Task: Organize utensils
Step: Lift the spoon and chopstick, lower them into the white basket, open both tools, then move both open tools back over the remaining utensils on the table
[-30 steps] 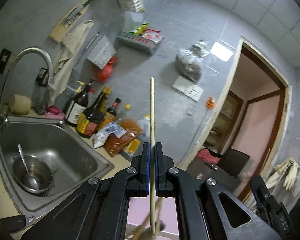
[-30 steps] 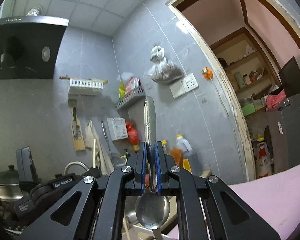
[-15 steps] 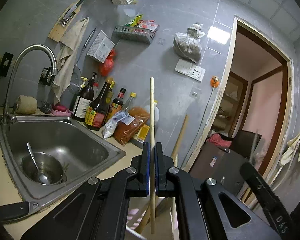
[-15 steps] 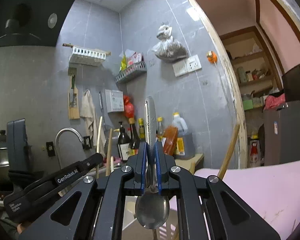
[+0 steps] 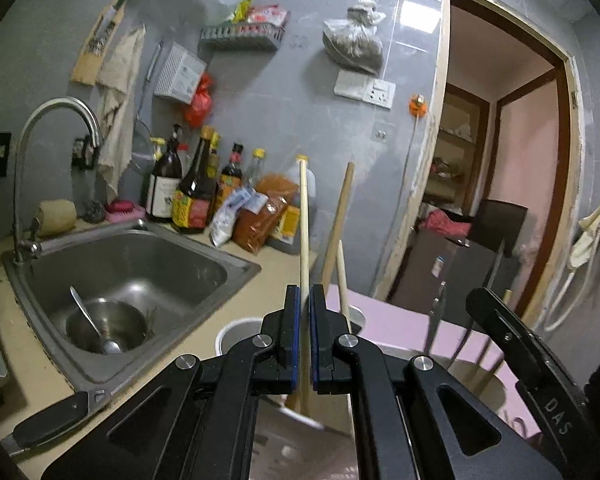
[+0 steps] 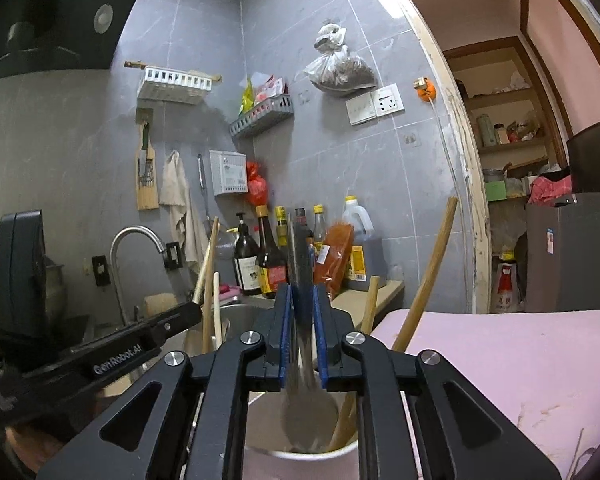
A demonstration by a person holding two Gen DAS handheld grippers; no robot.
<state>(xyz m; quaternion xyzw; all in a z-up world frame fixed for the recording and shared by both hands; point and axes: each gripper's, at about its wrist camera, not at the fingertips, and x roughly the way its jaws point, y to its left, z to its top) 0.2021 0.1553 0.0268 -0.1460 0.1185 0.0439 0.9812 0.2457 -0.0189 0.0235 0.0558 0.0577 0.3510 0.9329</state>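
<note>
The left gripper (image 5: pixel 304 334) keeps its jaws pinching a single wooden chopstick (image 5: pixel 303 216), which stands upright with its lower end over a white cup (image 5: pixel 236 330) on the surface. The right gripper (image 6: pixel 302 324) has just been opening its jaws; a blurred metal spoon (image 6: pixel 302 272) stands between them, bowl down, inside a white utensil cup (image 6: pixel 340 454) at 6 o'clock that also holds wooden handles. Beyond, at 9 o'clock in the left view, a steel sink (image 5: pixel 140 256) contains a bowl with a ladle; sauce bottles (image 5: pixel 192 188) line the grey tiled wall.
</note>
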